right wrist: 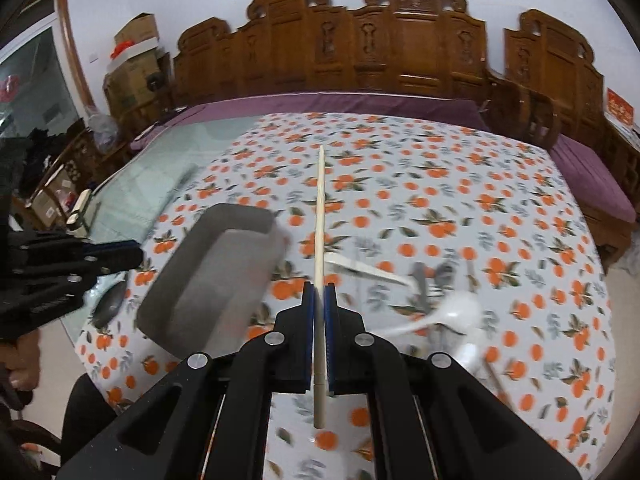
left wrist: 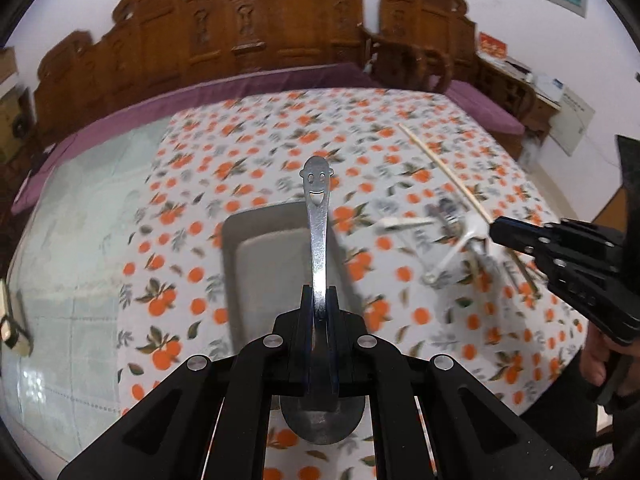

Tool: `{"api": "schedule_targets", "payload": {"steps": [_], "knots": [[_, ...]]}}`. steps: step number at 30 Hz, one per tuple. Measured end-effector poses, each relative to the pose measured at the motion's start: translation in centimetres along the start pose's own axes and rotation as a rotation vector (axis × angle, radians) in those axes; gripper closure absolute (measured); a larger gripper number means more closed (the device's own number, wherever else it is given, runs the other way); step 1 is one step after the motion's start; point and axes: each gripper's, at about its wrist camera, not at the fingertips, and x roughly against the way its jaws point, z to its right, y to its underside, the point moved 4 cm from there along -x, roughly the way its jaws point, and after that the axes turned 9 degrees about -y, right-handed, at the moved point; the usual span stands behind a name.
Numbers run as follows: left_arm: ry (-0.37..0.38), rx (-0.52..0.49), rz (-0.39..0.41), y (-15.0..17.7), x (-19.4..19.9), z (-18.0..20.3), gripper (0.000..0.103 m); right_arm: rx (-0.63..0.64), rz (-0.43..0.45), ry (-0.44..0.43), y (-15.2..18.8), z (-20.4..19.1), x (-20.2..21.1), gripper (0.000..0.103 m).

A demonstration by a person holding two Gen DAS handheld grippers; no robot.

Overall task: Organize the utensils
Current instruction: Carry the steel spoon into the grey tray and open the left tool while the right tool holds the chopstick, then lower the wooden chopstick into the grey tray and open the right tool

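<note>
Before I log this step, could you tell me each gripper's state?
Left gripper: shut on the metal spoon.
Right gripper: shut on the chopstick.

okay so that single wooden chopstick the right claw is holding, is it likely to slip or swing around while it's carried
The chopstick looks stiff and light. The right claw is shut near its thick end, so the long front part might pivot. Its smooth, thin shaft gives the pads little to bite, so it could probably slide.

The spoon [left wrist: 319,240] is shiny metal. The chopstick [right wrist: 319,240] is smooth, pale wood. The tray [right wrist: 212,276] beside the chopstick looks grey and matt, on a printed cloth [right wrist: 460,208].
</note>
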Motion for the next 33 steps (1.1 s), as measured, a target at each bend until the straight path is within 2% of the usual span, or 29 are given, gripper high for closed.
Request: {"api": "schedule_targets", "payload": {"steps": [7, 16, 22, 29, 33], "knots": [[-0.001, 0.065, -0.066, 1.1, -4.0, -2.6, 0.098, 0.018, -0.038, -0.034, -0.2, -2.9, -2.9, 0.097], [0.001, 0.064, -0.136, 1.7, -8.6, -2.1, 0.097, -0.006, -0.065, -0.078, -0.3, -3.9, -4.8, 0.097], [0.002, 0.099, -0.116, 1.9, -7.8, -3.2, 0.097, -0.005, -0.076, -0.106, -0.2, -4.9, -5.9, 0.097], [-0.032, 0.146, -0.049, 2.9, -3.4, -6.1, 0.097, -0.045, -0.1, -0.193, -0.7, -7.2, -8.8, 0.097], [-0.046, 0.164, -0.037, 3.5, -1.9, -7.4, 0.096, -0.059, -0.119, -0.209, -0.8, -8.6, -11.1, 0.097]]}}
